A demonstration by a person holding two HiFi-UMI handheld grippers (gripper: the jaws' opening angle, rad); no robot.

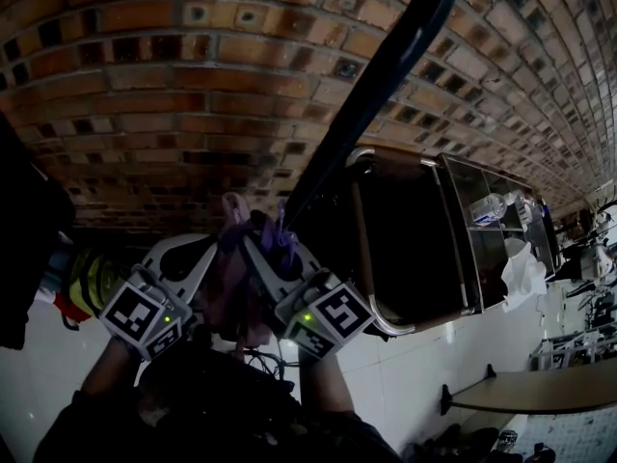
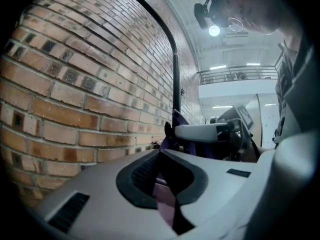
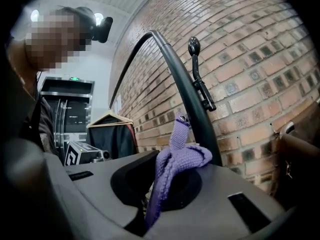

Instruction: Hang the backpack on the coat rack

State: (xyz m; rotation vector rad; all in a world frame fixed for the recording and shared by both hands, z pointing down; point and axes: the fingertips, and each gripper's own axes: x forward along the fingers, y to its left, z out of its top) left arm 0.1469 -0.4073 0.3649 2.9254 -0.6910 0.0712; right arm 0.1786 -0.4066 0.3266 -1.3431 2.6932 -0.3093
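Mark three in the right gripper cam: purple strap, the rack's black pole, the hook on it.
purple strap [image 3: 182,160], right gripper view, on the bunched knitted fold.
black pole [image 3: 194,109], right gripper view, on the shaft below the bend.
hook [image 3: 193,46], right gripper view, on the round knob at its top.

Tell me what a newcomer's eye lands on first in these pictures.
The purple knitted strap stands out first. It is pinched in the right gripper and also in the left gripper, which sit side by side in the head view. Just behind it rises the coat rack's black curved pole with a hook, against a red brick wall.
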